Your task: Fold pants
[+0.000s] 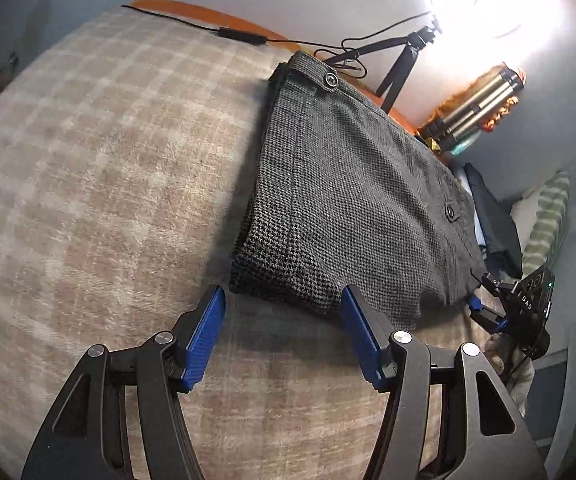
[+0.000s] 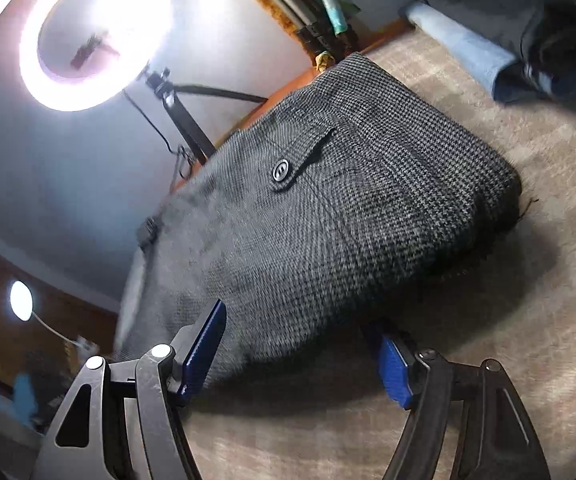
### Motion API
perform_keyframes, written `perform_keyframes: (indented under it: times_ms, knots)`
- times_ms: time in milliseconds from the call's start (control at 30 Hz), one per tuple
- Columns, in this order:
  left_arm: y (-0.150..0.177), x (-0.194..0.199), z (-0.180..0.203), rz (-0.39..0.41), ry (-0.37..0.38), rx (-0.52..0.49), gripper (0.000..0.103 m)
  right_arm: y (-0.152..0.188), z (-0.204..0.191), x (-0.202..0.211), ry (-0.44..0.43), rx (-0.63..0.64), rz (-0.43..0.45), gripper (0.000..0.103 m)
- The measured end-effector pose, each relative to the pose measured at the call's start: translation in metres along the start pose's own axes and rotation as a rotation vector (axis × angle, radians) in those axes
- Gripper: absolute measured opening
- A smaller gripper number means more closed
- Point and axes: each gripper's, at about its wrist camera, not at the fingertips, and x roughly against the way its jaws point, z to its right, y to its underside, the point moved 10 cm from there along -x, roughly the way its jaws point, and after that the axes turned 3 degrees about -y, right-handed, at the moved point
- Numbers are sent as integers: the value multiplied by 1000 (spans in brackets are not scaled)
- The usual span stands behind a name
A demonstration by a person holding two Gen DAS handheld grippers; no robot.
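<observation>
The grey houndstooth pants (image 1: pixel 352 200) lie folded into a thick bundle on the checked beige blanket (image 1: pixel 100 184), waistband button toward the far edge. My left gripper (image 1: pixel 284 300) is open and empty, its blue pads just short of the bundle's near edge. In the right wrist view the pants (image 2: pixel 328 208) fill the middle. My right gripper (image 2: pixel 300 332) is open, its jaws straddling the near edge of the bundle, the cloth lying between and over the pads without being pinched. The right gripper also shows in the left wrist view (image 1: pixel 488 312) at the bundle's right corner.
A lit ring light (image 2: pixel 88 32) on a black tripod (image 1: pixel 400 64) stands beyond the far edge, with a cable (image 1: pixel 224 32) across the blanket. Folded dark and light-blue clothes (image 2: pixel 504 40) lie at the back right. A striped pillow (image 1: pixel 548 220) sits at the right.
</observation>
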Motion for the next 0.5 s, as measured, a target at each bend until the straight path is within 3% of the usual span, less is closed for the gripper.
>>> perform_keyframes:
  times_ms: [33,100,167,300,500]
  knots:
    - [0,1,-1,8,4,3,60,-1,0,-1,-3,-3,4,68]
    - [0,7,-5,38,-6,-9,60,-3,0,-3,11,16,1,50]
    - [2,9,-12,47,-25,-23,60,-5,2,-6,51,37,3,41]
    - [11,3,-30,32,-114,-53,50,-9,6,-8,34,9,3,40]
    - [3,-8,-22,44,-54,-13,50,-11,1,-9,36,32,7,41]
